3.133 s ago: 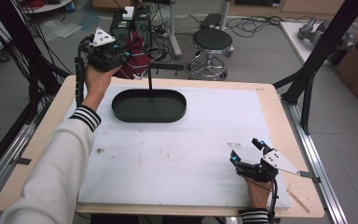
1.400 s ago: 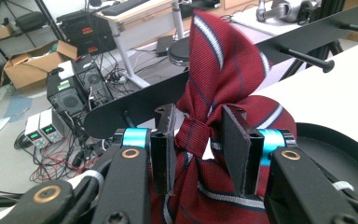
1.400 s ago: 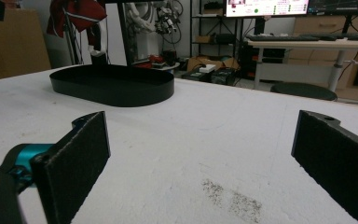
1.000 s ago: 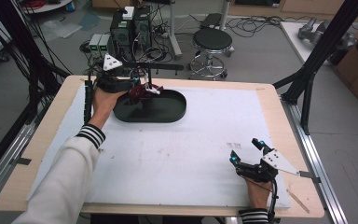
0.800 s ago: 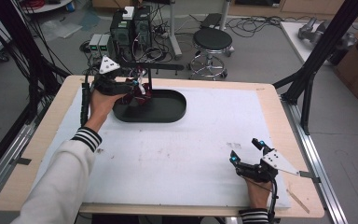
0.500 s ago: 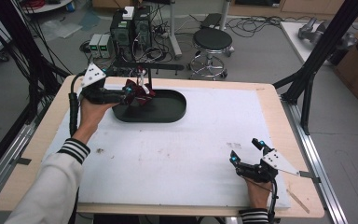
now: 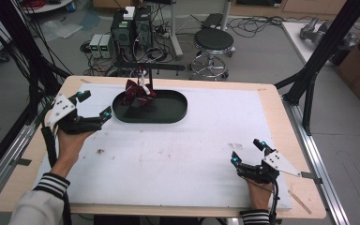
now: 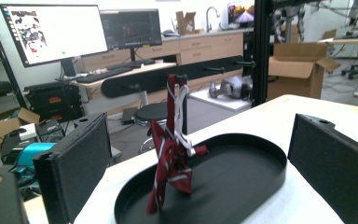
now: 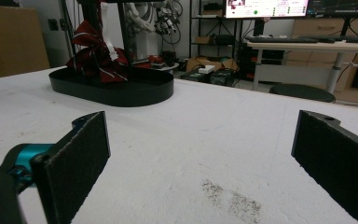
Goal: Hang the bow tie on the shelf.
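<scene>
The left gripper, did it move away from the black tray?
Yes. The left gripper has pulled back from over the black tray toward the table's left edge, open, leaving the red cloth hanging on the tray's post.

Black oval tray [image 7: 168,112] at upper centre of the desk [image 7: 183,154], dark red cloth [image 7: 138,91] hanging over it. Left gripper [image 7: 93,105] beside it, jaws apart; right gripper [image 7: 248,152] lower right, jaws apart.
</scene>
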`<state>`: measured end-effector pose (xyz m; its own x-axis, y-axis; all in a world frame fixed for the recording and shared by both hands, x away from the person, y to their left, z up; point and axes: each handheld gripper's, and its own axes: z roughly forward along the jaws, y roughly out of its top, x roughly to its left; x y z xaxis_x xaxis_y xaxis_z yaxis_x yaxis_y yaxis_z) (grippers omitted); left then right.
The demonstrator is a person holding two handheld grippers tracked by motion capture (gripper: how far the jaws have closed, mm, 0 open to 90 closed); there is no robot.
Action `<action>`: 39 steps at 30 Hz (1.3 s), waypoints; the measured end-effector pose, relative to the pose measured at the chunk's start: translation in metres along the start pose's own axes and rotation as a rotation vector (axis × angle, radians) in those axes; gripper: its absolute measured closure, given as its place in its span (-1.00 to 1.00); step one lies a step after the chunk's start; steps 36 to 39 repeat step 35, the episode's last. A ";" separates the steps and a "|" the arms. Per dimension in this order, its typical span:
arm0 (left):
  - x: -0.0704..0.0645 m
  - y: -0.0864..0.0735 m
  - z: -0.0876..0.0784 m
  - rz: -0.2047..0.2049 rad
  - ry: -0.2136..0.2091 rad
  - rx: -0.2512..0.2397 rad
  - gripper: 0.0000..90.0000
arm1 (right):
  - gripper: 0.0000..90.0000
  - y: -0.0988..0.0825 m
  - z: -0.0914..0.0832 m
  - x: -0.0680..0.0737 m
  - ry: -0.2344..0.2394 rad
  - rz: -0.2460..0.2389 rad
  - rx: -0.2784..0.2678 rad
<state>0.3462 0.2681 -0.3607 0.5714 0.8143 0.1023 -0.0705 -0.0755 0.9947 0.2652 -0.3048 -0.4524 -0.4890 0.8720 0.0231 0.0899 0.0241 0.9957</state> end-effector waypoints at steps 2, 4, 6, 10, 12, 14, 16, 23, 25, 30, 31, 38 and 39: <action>0.002 -0.010 -0.011 -0.013 -0.001 -0.006 -0.86 | -0.93 0.000 0.000 -0.001 -0.001 -0.004 -0.002; 0.003 -0.020 -0.022 -0.031 0.005 -0.010 -0.86 | -0.93 0.000 0.000 -0.001 -0.001 -0.004 -0.002; 0.002 -0.030 -0.031 -0.053 0.004 -0.016 -0.86 | -0.93 0.000 0.000 0.000 -0.001 0.000 0.000; -0.004 -0.048 -0.046 -0.059 0.005 -0.007 -0.86 | -0.93 0.000 0.000 0.000 -0.004 -0.009 -0.006; -0.008 -0.056 -0.052 -0.063 -0.005 -0.004 -0.86 | -0.93 0.000 0.000 0.000 -0.007 -0.007 -0.006; -0.013 -0.064 -0.057 -0.065 -0.008 -0.010 -0.86 | -0.93 0.000 0.000 0.000 -0.007 -0.004 -0.005; -0.017 -0.072 -0.061 -0.062 -0.004 -0.004 -0.86 | -0.93 0.000 0.000 0.000 -0.006 0.001 -0.003; -0.021 -0.091 -0.070 -0.116 0.025 -0.019 -0.86 | -0.93 0.000 0.000 0.000 -0.010 -0.006 -0.009; -0.022 -0.091 -0.069 -0.109 0.023 -0.011 -0.86 | -0.93 0.000 0.000 0.000 -0.010 -0.005 -0.008; -0.024 -0.091 -0.068 -0.101 0.050 -0.008 -0.86 | -0.93 0.000 0.000 0.000 -0.008 -0.004 -0.007; -0.024 -0.091 -0.069 -0.096 0.053 -0.005 -0.86 | -0.93 0.000 0.000 0.000 -0.009 -0.004 -0.008; -0.025 -0.091 -0.068 -0.093 0.063 0.002 -0.86 | -0.93 0.000 0.000 0.000 -0.011 -0.008 -0.010; -0.025 -0.091 -0.068 -0.093 0.063 0.002 -0.86 | -0.93 0.000 0.000 0.000 -0.011 -0.008 -0.010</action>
